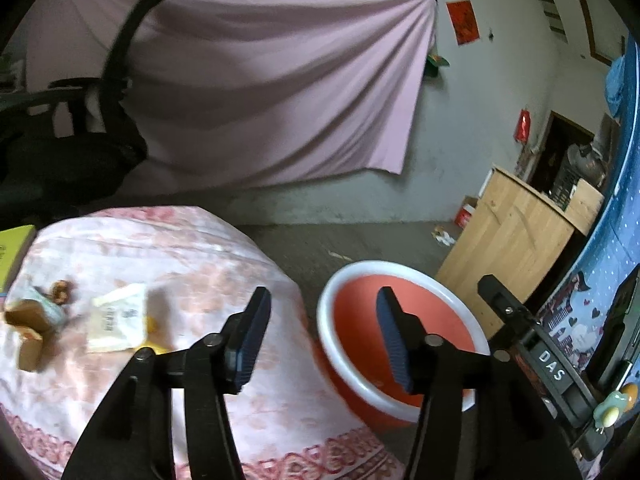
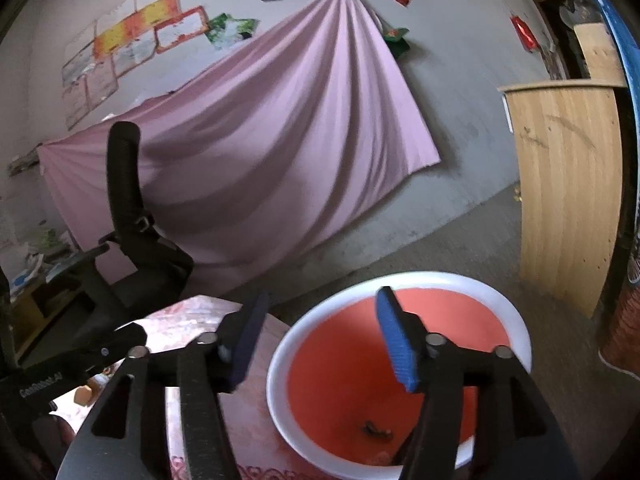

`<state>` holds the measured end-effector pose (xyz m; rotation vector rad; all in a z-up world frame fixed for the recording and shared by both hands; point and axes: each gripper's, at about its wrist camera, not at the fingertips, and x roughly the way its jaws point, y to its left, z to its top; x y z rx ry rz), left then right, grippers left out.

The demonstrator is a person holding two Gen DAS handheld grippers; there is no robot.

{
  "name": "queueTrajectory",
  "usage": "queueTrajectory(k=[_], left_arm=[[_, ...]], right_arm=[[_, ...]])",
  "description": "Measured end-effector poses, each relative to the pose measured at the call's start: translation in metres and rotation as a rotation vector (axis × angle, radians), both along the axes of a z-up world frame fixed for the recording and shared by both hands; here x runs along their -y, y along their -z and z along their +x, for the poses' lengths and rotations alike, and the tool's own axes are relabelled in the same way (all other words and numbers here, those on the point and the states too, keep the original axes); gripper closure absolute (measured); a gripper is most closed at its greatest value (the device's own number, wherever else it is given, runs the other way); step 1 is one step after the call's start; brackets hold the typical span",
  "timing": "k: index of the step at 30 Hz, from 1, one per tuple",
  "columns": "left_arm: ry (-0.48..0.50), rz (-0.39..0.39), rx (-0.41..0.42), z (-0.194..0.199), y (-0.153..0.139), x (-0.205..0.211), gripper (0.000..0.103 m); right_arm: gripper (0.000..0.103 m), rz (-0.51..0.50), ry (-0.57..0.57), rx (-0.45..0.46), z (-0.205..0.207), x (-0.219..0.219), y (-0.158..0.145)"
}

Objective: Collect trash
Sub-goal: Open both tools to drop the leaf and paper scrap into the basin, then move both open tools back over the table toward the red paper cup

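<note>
Both grippers' fingers spread, holding nothing (left gripper [image 1: 322,336], right gripper [image 2: 320,336]) near basin [image 2: 400,284].

Pink sheet [image 1: 256,92] hangs behind black office chair [image 2: 132,236], wooden cabinet [image 2: 568,196] right

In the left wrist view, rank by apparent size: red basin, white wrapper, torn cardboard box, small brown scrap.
1. red basin
2. white wrapper and torn cardboard box: look alike, unranked
3. small brown scrap
</note>
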<state>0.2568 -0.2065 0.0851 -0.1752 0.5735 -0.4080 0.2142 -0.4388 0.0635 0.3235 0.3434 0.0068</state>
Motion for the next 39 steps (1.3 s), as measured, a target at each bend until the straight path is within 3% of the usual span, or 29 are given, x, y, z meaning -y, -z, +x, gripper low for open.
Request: queueTrajectory(k=[1, 3, 6, 8, 9, 17, 25, 34, 39], left_arm=[[-0.013, -0.005, 0.014, -0.002, -0.002, -0.006, 0.048], [-0.037, -0.012, 0.039, -0.007, -0.006, -0.017, 0.04], [-0.093, -0.012, 0.097, -0.017, -0.011, -0.038, 0.012], [-0.144, -0.012, 0.159, -0.028, -0.014, -0.052, 0.003], [-0.167, -0.014, 0.188, -0.033, -0.015, -0.059, 0.003], [-0.274, -0.014, 0.294, -0.061, -0.016, -0.112, 0.002], [-0.337, 0.02, 0.343, -0.082, -0.009, -0.159, 0.002], [-0.382, 0.049, 0.314, -0.087, 0.012, -0.201, 0.002], [-0.39, 0.09, 0.22, -0.077, 0.028, -0.212, 0.002]], right_arm=[[0.026, -0.004, -0.006, 0.018, -0.001, -0.004, -0.002], [0.022, -0.011, -0.018, 0.049, -0.003, -0.011, -0.007], [0.017, -0.037, -0.05, 0.091, -0.006, -0.026, -0.014], [0.004, -0.058, -0.065, 0.116, -0.009, -0.037, -0.018], [0.0, -0.071, -0.074, 0.136, -0.01, -0.043, -0.02], [0.0, -0.13, -0.149, 0.264, -0.022, -0.087, -0.032], [0.0, -0.166, -0.217, 0.35, -0.028, -0.13, -0.035], [0.0, -0.216, -0.279, 0.301, -0.012, -0.169, -0.025], [0.0, -0.266, -0.327, 0.227, -0.002, -0.183, -0.016]])
